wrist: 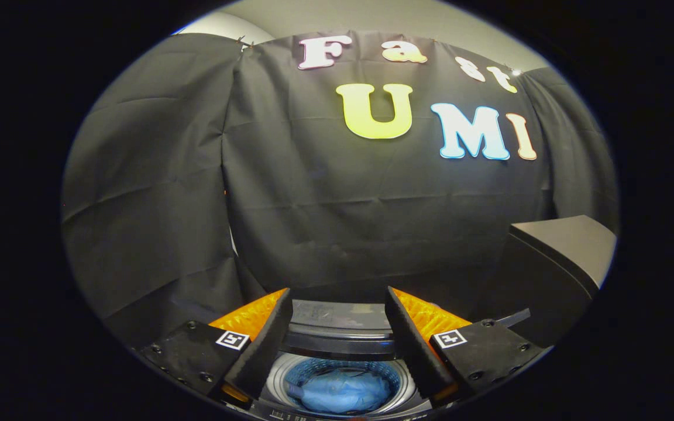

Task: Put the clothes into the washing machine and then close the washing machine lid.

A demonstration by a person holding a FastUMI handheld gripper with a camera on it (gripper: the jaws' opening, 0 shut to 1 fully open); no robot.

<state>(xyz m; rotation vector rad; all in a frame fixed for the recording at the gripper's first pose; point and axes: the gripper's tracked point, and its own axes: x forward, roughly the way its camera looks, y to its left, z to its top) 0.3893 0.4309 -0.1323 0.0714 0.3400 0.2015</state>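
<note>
Gripper (337,318) w/ wedge-shaped fingers, black screwed mounts (square tag markers on each), ridged sides

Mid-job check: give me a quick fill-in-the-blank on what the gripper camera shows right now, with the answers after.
1. The blue clothes lie inside the washing machine's ____.
2. The gripper is ____, with nothing held between its fingers.
3. The washing machine has its top ____, so the drum shows between the fingers.
4. Behind the washing machine hangs a black ____.

Missing words: drum; open; open; cloth
</note>
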